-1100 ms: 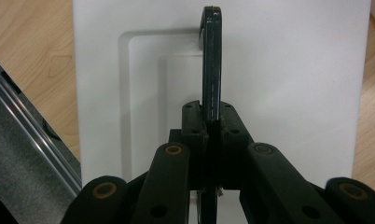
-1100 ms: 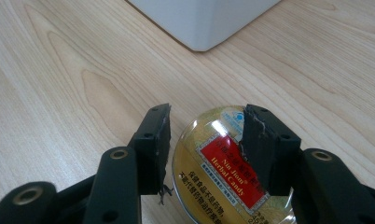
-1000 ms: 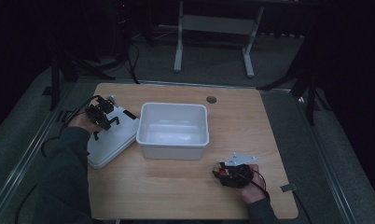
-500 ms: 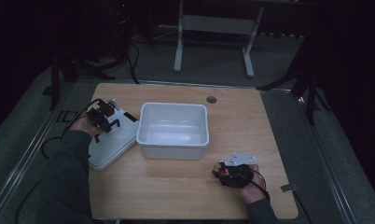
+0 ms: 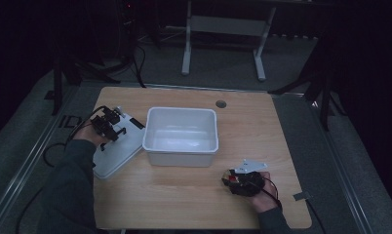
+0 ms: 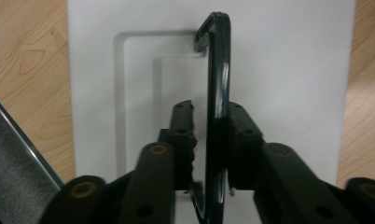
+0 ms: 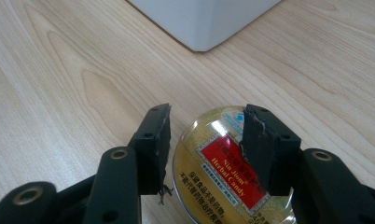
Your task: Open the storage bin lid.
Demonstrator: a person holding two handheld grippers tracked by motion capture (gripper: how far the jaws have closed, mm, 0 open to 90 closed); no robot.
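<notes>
From the high view we see a dim scene: the surroundings sink into near black, while the light wooden table (image 5: 184, 204) and the white plastic bin (image 5: 180, 136) catch a soft light from above, grainy and low in contrast. In the left gripper view the white plastic lid (image 6: 293, 70) is evenly bright, with a soft shadow along its recessed groove. In the right gripper view we find glare on the round gold candy tin (image 7: 223, 172), and the wood grain stays sharp.
</notes>
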